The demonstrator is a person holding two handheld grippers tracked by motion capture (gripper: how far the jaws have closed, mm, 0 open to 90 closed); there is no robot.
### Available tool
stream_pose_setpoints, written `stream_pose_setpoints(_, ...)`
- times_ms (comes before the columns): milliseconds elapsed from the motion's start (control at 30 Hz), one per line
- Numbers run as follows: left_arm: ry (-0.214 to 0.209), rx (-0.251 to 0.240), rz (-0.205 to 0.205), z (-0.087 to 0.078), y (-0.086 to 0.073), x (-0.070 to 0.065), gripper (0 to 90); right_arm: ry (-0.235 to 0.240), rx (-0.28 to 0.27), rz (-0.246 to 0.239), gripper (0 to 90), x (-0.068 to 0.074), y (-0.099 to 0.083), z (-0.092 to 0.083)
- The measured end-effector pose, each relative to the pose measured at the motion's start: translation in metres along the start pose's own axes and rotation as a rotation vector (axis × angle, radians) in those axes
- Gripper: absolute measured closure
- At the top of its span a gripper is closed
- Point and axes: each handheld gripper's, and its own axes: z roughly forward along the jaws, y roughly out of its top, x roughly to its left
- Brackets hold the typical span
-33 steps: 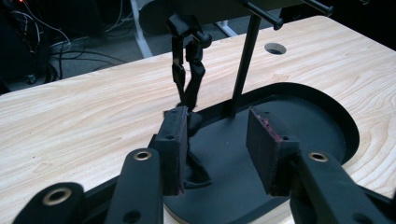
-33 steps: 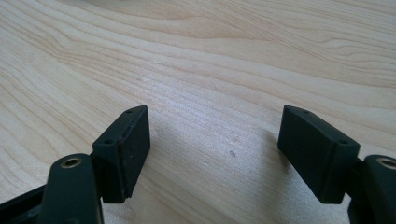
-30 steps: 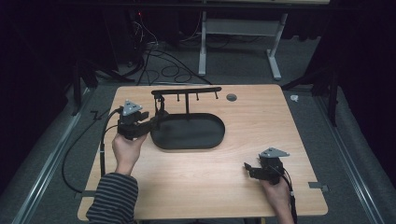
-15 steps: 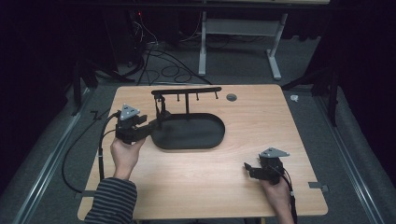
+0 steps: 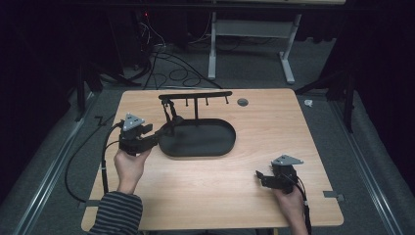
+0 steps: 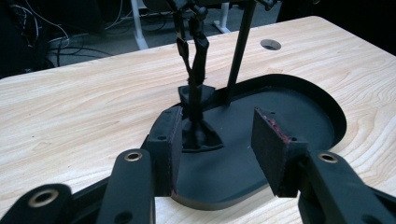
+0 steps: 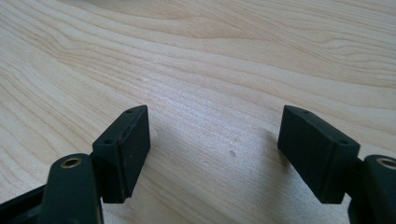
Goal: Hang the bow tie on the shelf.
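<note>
Likely light and floppy, the black strap (image 6: pixel 195 93) hangs from the rack (image 5: pixel 195 95), its end on the tray (image 5: pixel 222 147). Left gripper (image 6: pixel 217 140) just opened, strap between jaws, unpinched. Right gripper (image 7: pixel 212 149) open, well apart. Grip the lower end.

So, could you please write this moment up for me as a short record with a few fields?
surface: wooden table
stand: black oval tray with a post and a hook bar
hanging item: black strap dangling from the bar, its lower end on the tray
left tool: at the tray's left end, jaws have just been opening, strap between them but not gripped
right tool: open over bare wood, apart from the tray
</note>
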Motion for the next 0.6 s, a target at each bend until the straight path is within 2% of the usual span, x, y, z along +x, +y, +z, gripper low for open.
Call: stream_pose_setpoints(600, -0.016, -0.005, -0.030, -0.008, -0.015, -0.001, 51.5, 0.000, 0.000, 0.000, 26.6, 0.000, 0.000, 0.000)
